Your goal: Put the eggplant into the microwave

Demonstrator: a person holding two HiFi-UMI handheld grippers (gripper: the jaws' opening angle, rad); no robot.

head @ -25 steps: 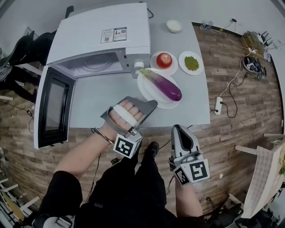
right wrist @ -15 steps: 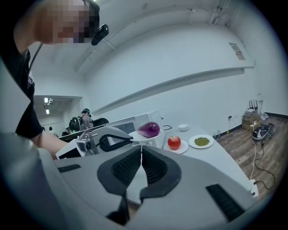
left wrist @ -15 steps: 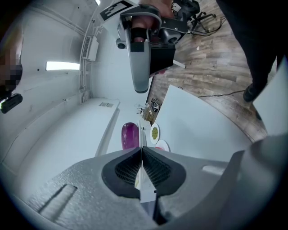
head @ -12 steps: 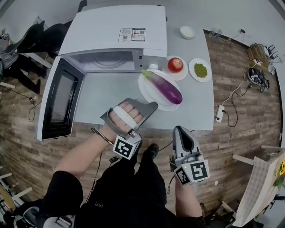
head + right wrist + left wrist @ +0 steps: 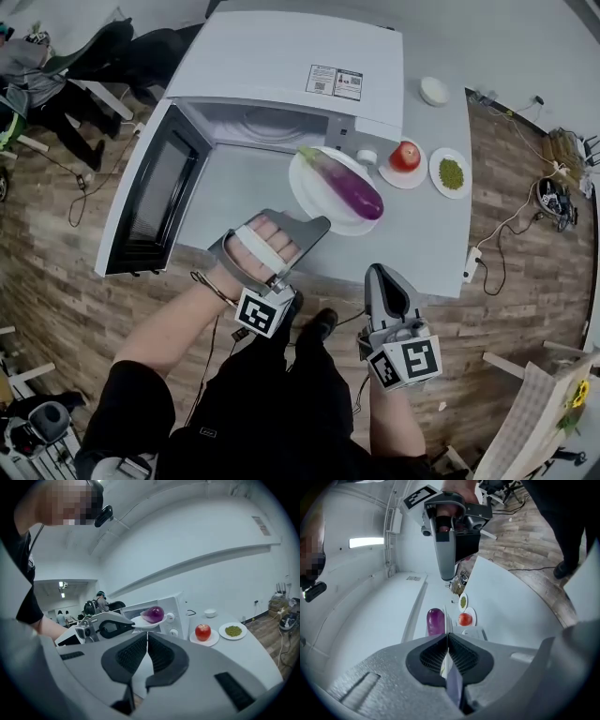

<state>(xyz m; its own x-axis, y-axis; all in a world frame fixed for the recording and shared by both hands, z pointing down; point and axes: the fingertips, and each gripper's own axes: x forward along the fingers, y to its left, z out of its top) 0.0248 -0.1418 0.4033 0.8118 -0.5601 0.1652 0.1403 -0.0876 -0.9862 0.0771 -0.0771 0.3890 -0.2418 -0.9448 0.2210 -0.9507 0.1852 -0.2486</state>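
A purple eggplant (image 5: pixel 343 184) lies on a white plate (image 5: pixel 306 190), which my left gripper (image 5: pixel 322 223) grips by its near rim, jaws shut on the thin edge. In the left gripper view the eggplant (image 5: pixel 435 620) shows just beyond the pads, with the plate edge between them. The plate hangs in front of the white microwave (image 5: pixel 281 70), near its control panel; the door (image 5: pixel 155 202) stands open to the left. My right gripper (image 5: pixel 381 274) is shut and empty, off the table's near edge. From the right gripper view the eggplant (image 5: pixel 153 614) sits raised on the held plate.
A red apple (image 5: pixel 405 156) on a small plate and a plate of green bits (image 5: pixel 451 172) sit right of the microwave. A small white bowl (image 5: pixel 433 90) stands behind them. Cables and a power strip lie on the wood floor to the right.
Both grippers and the plate with the eggplant have shifted left, from beside the apple plate to in front of the microwave's control panel. The grip on the plate is unchanged.
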